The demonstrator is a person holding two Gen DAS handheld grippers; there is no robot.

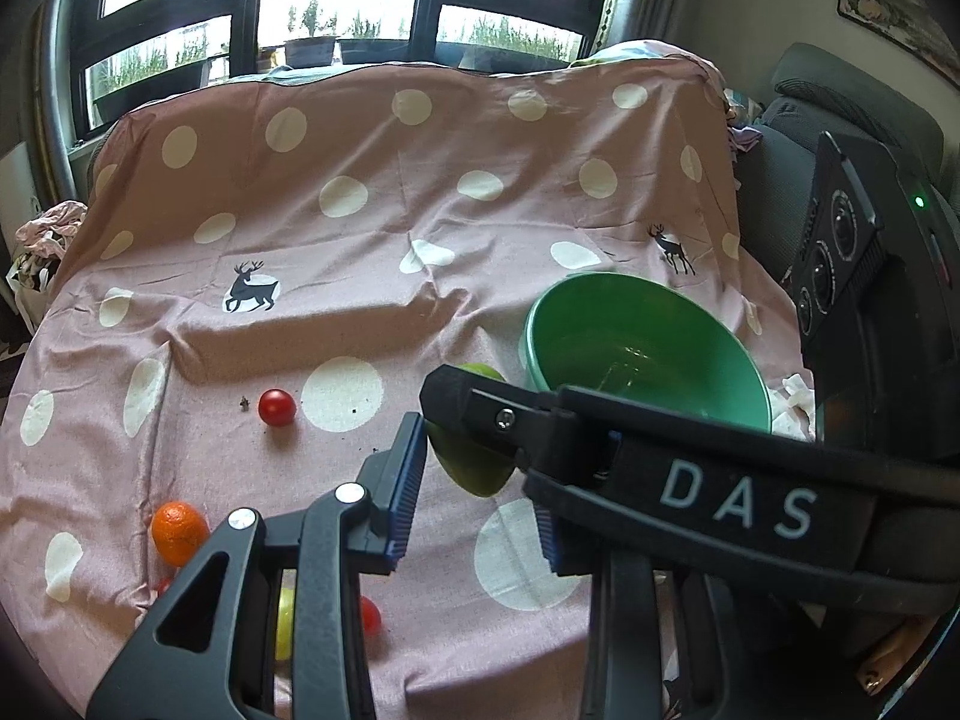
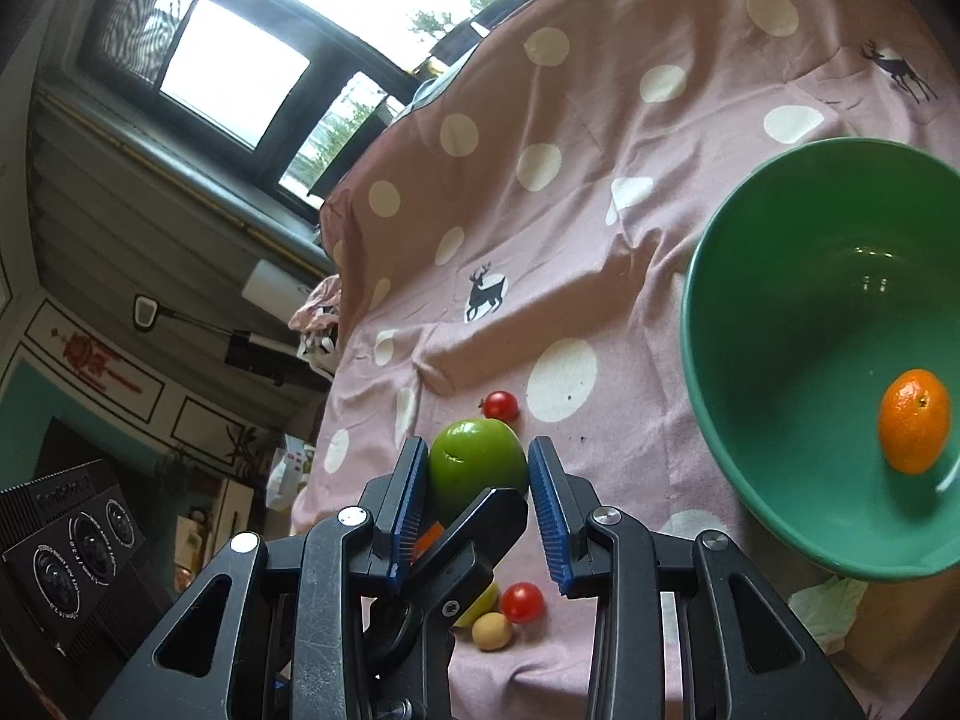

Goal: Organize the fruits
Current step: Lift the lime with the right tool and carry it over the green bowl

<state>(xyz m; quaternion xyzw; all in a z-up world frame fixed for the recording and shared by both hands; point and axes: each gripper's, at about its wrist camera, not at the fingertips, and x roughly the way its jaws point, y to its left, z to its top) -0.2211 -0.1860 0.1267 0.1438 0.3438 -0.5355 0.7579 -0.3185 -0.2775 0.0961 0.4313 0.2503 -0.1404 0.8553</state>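
- Clamping the green apple (image 2: 477,462) between both blue pads, the right gripper (image 2: 477,453) holds it off the cloth, low in the middle of the right wrist view.
- In the left wrist view, the same apple sits at the tip of the left gripper (image 1: 477,480). Its left pad is just beside the fruit.
- The other pad is hidden behind the right gripper's black finger, which crosses in from 3 o'clock, so I cannot tell whether the left jaws press on the apple.
- The green bowl (image 2: 780,300) stands on the pink spotted cloth (image 1: 360,210), at 3 o'clock of the apple in the right wrist view.
- An orange (image 2: 915,420) lies inside the bowl, low on its right side.
- A cherry tomato (image 1: 277,407) lies on the cloth at 9 o'clock of the apple in the left wrist view, well apart from the bowl.
- A second orange (image 1: 178,531) lies on the cloth towards 8 o'clock in the left wrist view.
- Below the apple, at 6 o'clock in the right wrist view, lie a second tomato (image 2: 522,602), a small tan fruit (image 2: 492,630) and a yellowish fruit (image 2: 487,599), close together.
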